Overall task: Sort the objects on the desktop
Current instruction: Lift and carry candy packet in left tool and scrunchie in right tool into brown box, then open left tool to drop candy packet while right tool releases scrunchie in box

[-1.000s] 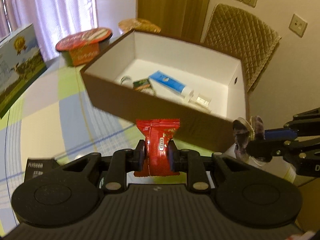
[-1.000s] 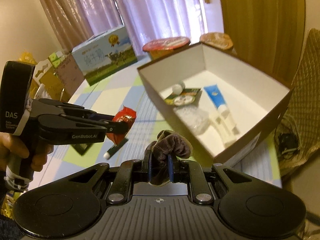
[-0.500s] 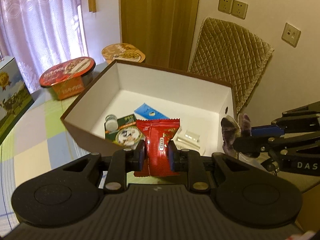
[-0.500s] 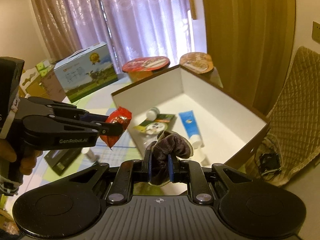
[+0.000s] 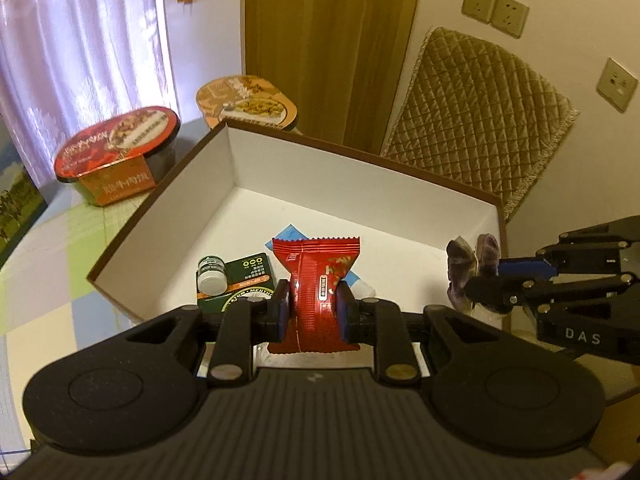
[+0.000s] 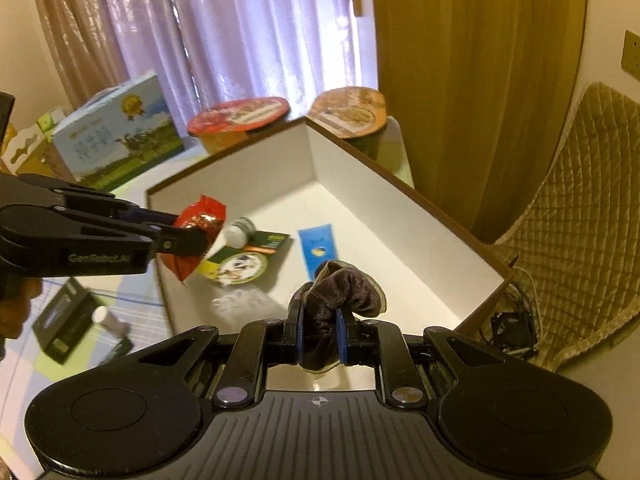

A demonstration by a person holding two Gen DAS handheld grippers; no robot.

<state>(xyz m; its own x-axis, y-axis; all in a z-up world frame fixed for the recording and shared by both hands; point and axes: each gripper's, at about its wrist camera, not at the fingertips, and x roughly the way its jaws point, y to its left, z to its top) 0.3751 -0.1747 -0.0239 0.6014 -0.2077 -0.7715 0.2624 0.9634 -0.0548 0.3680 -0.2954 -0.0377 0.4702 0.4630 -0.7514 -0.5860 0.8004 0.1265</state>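
Note:
My left gripper (image 5: 313, 309) is shut on a red snack packet (image 5: 316, 280), held over the near edge of the brown box (image 5: 160, 200) with its white inside. From the right wrist view the same packet (image 6: 198, 224) hangs at the box's left wall. My right gripper (image 6: 320, 336) is shut on a purple-brown velvet pouch (image 6: 340, 296), above the box's near right part; the left wrist view shows this pouch (image 5: 472, 264) too. In the box lie a blue tube (image 6: 318, 248), a small white-capped bottle (image 6: 238, 232) and a green packet (image 6: 240, 264).
Two instant-meal bowls, one red-lidded (image 5: 116, 152) and one orange-lidded (image 5: 248, 100), stand behind the box. A milk carton box (image 6: 116, 136) sits at the far left. A black box (image 6: 64, 328) and a small tube (image 6: 110, 320) lie on the checked cloth. A quilted chair (image 5: 480, 112) is beyond.
Both grippers have moved forward and over the box with their loads still held; the box now fills the lower middle of both views.

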